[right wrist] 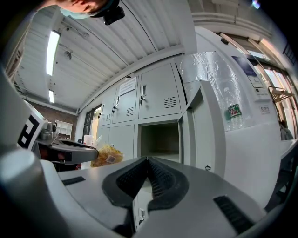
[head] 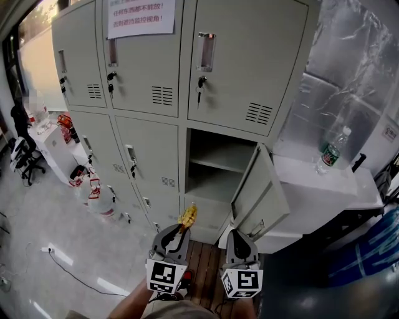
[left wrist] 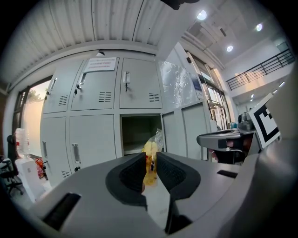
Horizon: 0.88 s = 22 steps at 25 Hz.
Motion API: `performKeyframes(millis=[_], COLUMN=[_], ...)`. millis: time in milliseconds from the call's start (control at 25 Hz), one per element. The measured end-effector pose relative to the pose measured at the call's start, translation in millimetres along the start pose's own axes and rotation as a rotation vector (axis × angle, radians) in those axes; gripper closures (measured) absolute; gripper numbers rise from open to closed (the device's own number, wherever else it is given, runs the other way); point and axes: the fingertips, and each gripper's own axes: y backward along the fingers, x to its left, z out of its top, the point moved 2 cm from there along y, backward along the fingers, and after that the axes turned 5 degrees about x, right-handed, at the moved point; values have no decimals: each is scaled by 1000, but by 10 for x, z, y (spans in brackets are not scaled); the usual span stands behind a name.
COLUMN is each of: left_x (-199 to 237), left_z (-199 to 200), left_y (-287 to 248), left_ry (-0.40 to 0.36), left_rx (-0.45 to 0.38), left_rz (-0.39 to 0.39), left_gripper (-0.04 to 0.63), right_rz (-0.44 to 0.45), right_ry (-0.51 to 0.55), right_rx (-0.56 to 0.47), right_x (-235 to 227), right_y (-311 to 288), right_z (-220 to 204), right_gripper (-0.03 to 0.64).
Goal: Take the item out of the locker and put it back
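Observation:
A clear bag of yellow snacks [head: 187, 217] sticks up from my left gripper [head: 181, 230], which is shut on its lower end. In the left gripper view the bag [left wrist: 150, 153] is pinched between the dark pads, in line with the open locker compartment [left wrist: 141, 134]. That compartment [head: 218, 163] is in the middle row of the grey locker bank, and its door [head: 259, 194] is swung out to the right. It looks empty, with one shelf inside. My right gripper [head: 239, 237] hangs beside the left one, jaws shut on nothing. The right gripper view also shows the bag [right wrist: 106, 155].
The other locker doors are shut, and a paper notice [head: 142, 17] is stuck on the top row. A water bottle [head: 330, 151] stands on a white cabinet [head: 312, 187] right of the open door. Office chairs and clutter [head: 25, 156] stand far left, and a cable [head: 68, 268] lies on the floor.

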Motion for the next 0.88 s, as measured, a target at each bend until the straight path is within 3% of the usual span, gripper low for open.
performKeyframes(millis=[560,880], left_x=[65,180], left_z=[-30,-193], left_y=[-145,-512], left_ry=[-4,-27], left_rx=[11,45], left_rz=[-7,-21], left_gripper=[511,511], right_rz=[-4,-12], right_ry=[-16,-34], right_rx=[15,54], right_x=[-26,-99], right_y=[-124,-396], right_z=[-46,-208], right_gripper=[598,598])
